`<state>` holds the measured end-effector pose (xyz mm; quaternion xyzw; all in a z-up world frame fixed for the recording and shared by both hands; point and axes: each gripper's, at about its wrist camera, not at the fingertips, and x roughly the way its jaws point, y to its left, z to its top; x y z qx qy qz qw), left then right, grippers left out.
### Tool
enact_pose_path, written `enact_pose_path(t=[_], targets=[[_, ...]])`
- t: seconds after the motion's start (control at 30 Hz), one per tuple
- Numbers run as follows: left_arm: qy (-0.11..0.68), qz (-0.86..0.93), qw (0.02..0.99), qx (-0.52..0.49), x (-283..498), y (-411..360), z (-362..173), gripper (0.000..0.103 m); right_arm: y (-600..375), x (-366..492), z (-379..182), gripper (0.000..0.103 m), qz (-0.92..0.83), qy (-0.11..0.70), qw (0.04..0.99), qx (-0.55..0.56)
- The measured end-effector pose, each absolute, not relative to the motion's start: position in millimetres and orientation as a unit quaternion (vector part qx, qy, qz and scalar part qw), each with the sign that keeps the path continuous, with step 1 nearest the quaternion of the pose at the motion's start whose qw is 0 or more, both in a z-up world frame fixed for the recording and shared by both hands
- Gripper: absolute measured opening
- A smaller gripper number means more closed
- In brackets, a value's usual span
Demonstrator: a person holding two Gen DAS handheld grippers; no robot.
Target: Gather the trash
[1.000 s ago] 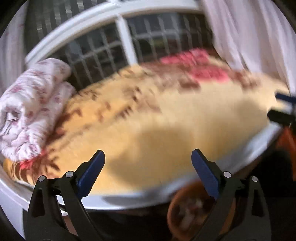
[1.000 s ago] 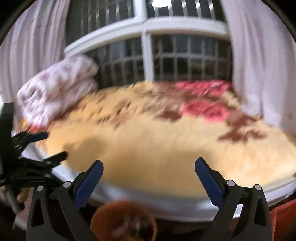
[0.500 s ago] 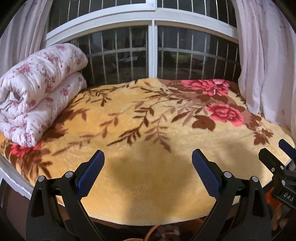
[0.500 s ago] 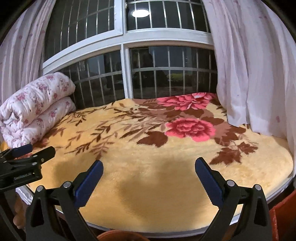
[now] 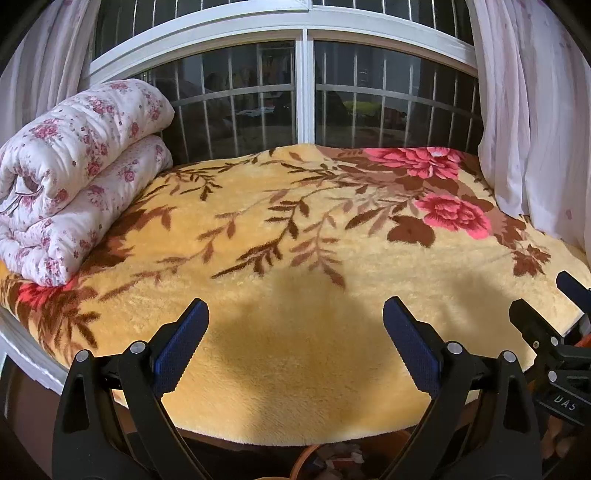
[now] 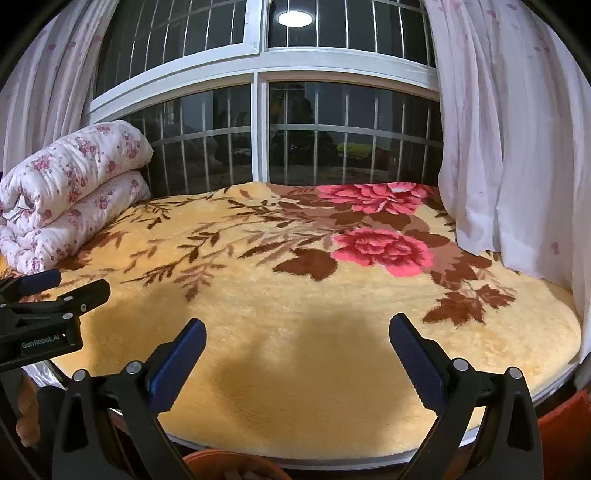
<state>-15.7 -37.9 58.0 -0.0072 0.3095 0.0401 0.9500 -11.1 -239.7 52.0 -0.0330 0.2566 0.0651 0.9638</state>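
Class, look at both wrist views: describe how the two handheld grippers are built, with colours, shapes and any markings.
The left gripper and the right gripper match: black plastic clamp-like arms, silver rivets, dark blue ribbed pads. White lettering "GenRobot.AI" marks the left one's body in the right view.

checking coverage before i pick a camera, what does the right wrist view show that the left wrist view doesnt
Only the right wrist view shows the ceiling light's reflection in the upper window, the left tool seen from the side, and an orange bin's rim at the bottom edge.

Only the left wrist view shows the right tool from the side and scraps below the bed edge.

Both show the yellow floral blanket, the rolled quilt, the barred window, the curtains, and open tools.
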Motion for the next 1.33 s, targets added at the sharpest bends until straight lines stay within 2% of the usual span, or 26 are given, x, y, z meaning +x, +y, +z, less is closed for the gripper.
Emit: enact_pose_path(t=[1.33], targets=[[0.303, 0.036, 0.952, -0.013, -18.2, -34.3, 55.0, 0.093, -246.0, -11.2, 46.5, 0.098, 0.059, 0.257, 0.964, -0.037]])
